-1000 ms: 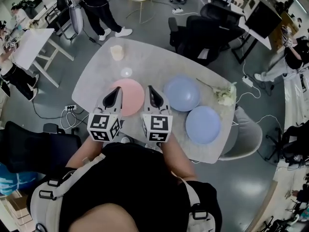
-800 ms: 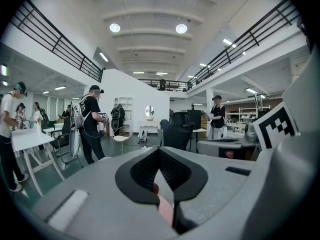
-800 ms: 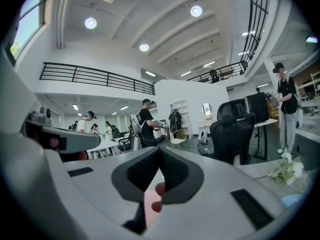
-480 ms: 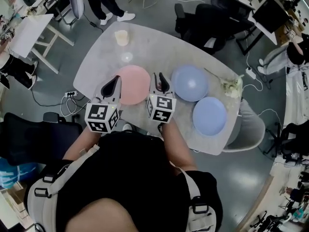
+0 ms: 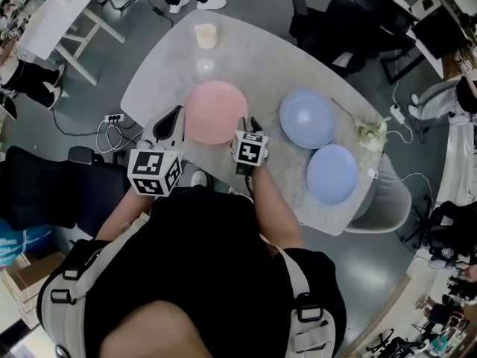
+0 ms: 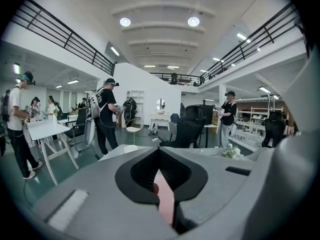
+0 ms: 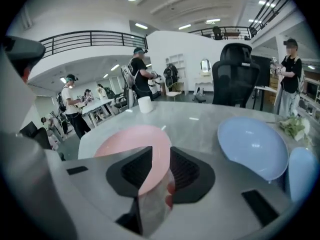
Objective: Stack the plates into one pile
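Note:
A pink plate [image 5: 215, 112] [image 7: 127, 139] lies on the grey table [image 5: 257, 58], with two blue plates [image 5: 307, 118] [image 5: 332, 174] to its right. My right gripper [image 5: 247, 125] [image 7: 161, 151] is low at the pink plate's near right rim. Its jaws have just been opening and stand apart; the pink rim shows in the gap and the pads do not press on it. Off the plate's near left edge, my left gripper [image 5: 173, 119] [image 6: 159, 151] has its tips together and holds nothing. A strip of pink plate [image 6: 165, 201] shows below those tips.
A white cup [image 5: 206, 36] and a small glass [image 5: 205, 66] stand at the table's far end. A bunch of flowers [image 5: 369, 131] lies by the right edge. Black office chairs [image 5: 343, 28] stand beyond the table, and people stand around the room.
My right gripper has dropped to the pink plate's near right rim and its jaws have parted. My left gripper has edged toward the plate's left side, still closed.

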